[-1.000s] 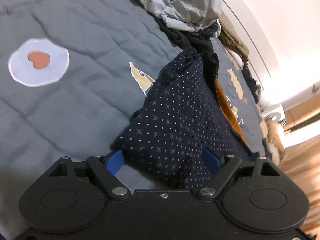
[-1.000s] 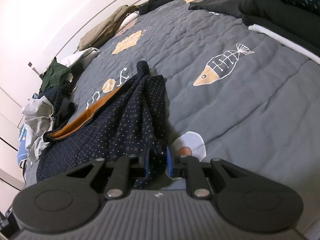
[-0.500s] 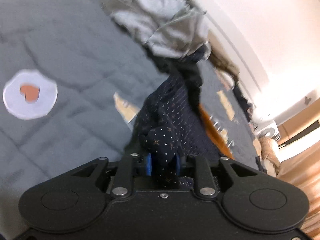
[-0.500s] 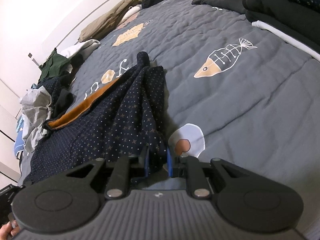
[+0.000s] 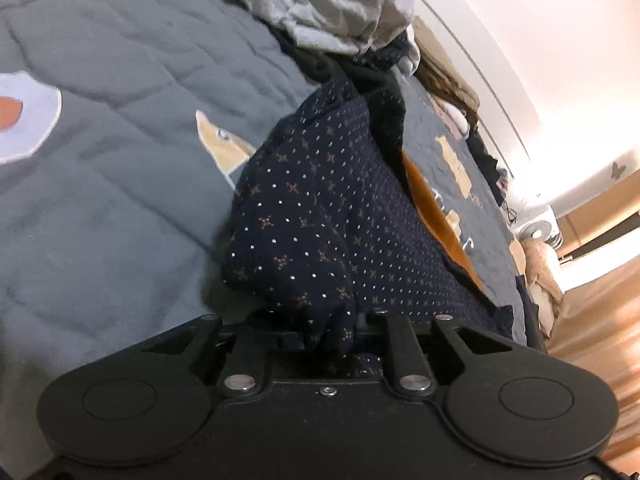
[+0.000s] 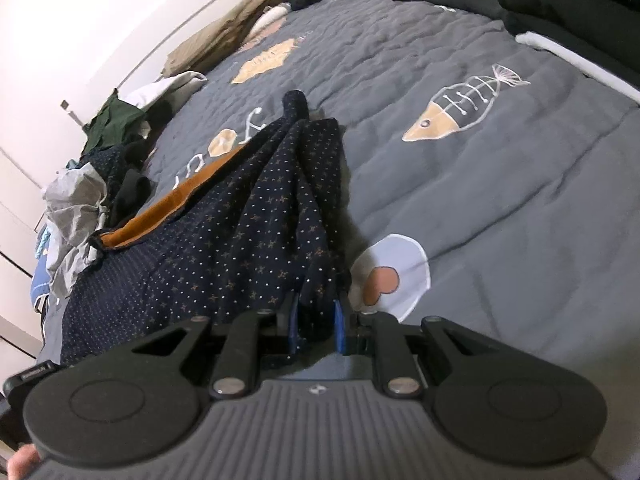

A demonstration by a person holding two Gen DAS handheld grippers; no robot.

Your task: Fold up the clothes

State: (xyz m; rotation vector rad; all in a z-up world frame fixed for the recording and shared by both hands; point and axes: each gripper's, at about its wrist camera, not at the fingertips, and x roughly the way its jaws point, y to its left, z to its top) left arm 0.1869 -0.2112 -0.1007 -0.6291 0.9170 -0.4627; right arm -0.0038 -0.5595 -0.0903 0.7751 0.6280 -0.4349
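Whereas a second ago the left tool stood wide open with its blue pads either side of the navy dotted garment, it is now drawn in on a bunched fold of that cloth, which fills the gap and hides the pads. The left wrist view is slightly blurred, which suggests the tool is in motion. The right tool is unchanged: nearly closed, its blue pads pinching a narrow gathered edge of the same garment.

Judgement: both ends of the garment are now secured, so the grasping step appears complete and a lift or spread can follow before any fold is made.

The garment lies on the grey quilted bed, stretched between the two tools, with an orange lining exposed along one edge. It remains rumpled and ridged, not flat. A heap of grey and dark clothes lies just beyond it towards the wall, close to its far end. Folded dark clothes sit well apart at the far right of the bed.

Risk noted: the left hold takes a thick wad, so layers may be caught together.
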